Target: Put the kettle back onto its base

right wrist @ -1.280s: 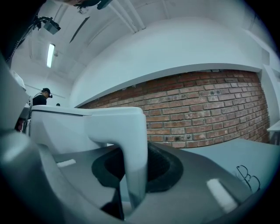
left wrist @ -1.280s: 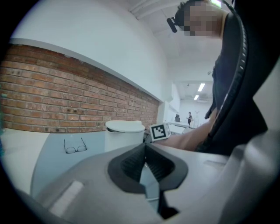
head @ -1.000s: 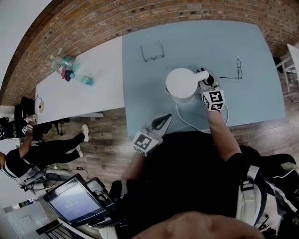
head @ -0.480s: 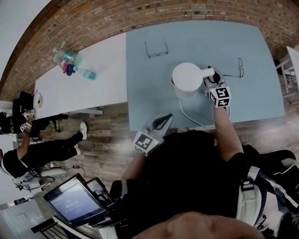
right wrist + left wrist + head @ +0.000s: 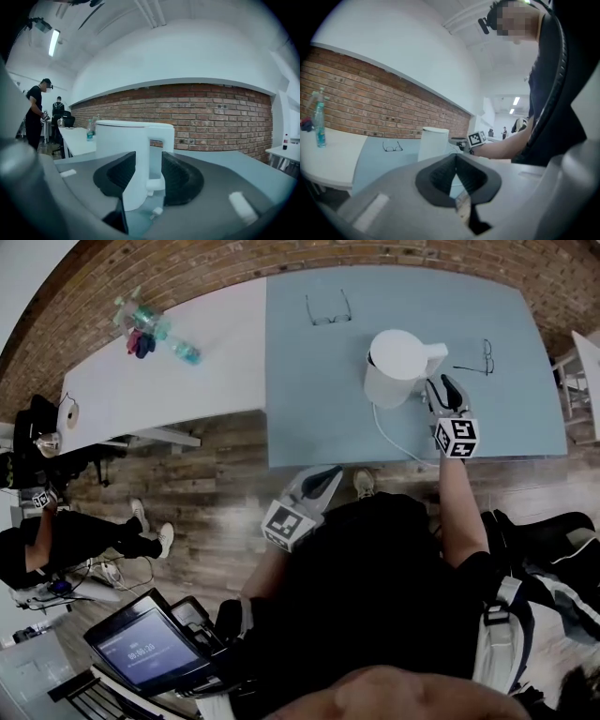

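Kettle (image 5: 398, 367) upright on blue table (image 5: 309, 399), cord (image 5: 392, 442) trailing from its foot; right gripper (image 5: 443, 388) just behind the handle, jaws just been opening, now spread, handle in line with the gap, pads clear of it; left gripper (image 5: 328, 476) off the table, jaws pressed together, empty

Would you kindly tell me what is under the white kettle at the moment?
A white cord runs out from beneath the kettle across the blue table. The kettle's own body covers whatever it stands on, so the base itself cannot be seen.
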The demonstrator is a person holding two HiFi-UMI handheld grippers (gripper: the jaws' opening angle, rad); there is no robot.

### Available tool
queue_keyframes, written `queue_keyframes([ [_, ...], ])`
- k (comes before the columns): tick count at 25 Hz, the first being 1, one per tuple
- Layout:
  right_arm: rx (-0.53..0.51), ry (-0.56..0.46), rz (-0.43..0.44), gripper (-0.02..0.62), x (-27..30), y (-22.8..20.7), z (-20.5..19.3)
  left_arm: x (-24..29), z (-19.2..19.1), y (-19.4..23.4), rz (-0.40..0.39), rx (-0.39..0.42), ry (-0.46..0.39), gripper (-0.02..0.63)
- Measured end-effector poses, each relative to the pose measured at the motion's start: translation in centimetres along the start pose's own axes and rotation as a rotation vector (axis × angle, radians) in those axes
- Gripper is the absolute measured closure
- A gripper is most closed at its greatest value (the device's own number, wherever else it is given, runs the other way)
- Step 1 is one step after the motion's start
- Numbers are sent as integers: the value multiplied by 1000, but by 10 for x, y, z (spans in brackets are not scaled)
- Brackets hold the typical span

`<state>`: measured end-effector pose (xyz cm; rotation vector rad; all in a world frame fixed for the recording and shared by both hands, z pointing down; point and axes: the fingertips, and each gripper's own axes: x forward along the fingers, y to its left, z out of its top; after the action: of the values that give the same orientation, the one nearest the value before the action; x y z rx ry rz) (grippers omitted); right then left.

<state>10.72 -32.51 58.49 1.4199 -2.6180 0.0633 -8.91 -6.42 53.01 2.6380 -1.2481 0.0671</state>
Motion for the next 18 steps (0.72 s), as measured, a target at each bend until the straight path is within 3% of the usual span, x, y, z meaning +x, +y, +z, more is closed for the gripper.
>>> queue_keyframes([
  [11, -34, -63, 66, 488, -126, 123, 29, -103, -35, -59, -57, -21, 0, 604],
  [18, -33, -102, 150, 528, -188, 179, 37, -127, -32, -91, -115, 4, -15, 604],
])
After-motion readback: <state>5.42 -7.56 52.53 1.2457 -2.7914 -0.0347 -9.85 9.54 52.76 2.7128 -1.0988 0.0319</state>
